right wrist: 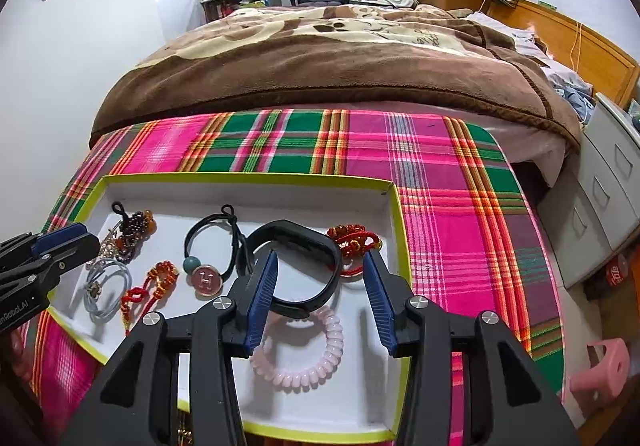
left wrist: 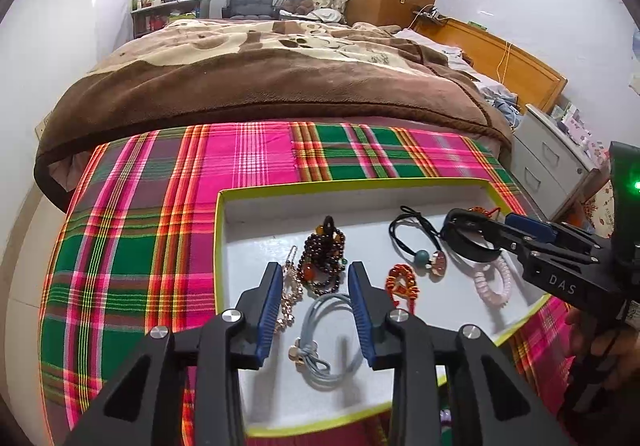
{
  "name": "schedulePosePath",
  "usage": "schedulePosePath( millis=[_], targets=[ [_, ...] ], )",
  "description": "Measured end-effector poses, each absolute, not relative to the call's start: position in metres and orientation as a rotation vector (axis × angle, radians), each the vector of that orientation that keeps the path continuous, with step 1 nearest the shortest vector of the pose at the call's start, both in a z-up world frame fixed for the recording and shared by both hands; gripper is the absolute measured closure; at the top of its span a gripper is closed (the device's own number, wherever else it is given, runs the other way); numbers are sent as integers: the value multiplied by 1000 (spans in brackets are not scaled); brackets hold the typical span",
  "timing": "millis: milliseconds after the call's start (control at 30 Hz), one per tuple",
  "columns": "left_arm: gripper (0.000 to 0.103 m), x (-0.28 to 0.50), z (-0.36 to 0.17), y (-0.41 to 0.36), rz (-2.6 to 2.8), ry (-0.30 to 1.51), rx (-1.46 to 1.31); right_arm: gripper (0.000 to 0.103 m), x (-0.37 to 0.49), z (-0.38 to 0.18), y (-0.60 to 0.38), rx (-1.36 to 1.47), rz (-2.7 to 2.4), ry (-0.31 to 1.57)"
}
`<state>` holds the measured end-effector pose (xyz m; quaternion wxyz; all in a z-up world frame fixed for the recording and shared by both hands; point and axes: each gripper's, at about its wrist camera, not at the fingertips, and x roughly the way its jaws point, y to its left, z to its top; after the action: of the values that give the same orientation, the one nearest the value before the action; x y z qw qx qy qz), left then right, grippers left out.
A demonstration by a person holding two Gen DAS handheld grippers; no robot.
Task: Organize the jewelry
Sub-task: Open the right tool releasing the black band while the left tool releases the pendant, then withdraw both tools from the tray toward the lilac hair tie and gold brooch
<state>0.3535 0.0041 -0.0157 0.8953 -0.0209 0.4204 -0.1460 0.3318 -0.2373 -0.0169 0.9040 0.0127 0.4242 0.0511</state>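
Left wrist view: left claw (left wrist: 314, 278) parted, gripping nothing; its blue pads flank a grey-blue elastic hair tie (left wrist: 324, 342) and dark garnet bead bracelet (left wrist: 324, 258) lying in the shallow white tray with lime-green rim (left wrist: 219, 246) on the plaid-covered tabletop (left wrist: 132, 230). Right claw (left wrist: 460, 226) enters from the right, tips over the black band.

Right wrist view: right claw (right wrist: 320, 266) released, straddling a black silicone wristband (right wrist: 296, 242); contact unclear. Pink coiled hair tie (right wrist: 316, 362) partly hidden behind the left finger.
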Motion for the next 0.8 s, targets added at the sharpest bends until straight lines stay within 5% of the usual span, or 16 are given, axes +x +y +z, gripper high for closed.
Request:
schedulePosePath(
  millis=[800],
  targets=[
    [64, 251, 19, 6, -194, 809, 2, 47, 244, 20, -238, 91, 172, 771]
  ],
)
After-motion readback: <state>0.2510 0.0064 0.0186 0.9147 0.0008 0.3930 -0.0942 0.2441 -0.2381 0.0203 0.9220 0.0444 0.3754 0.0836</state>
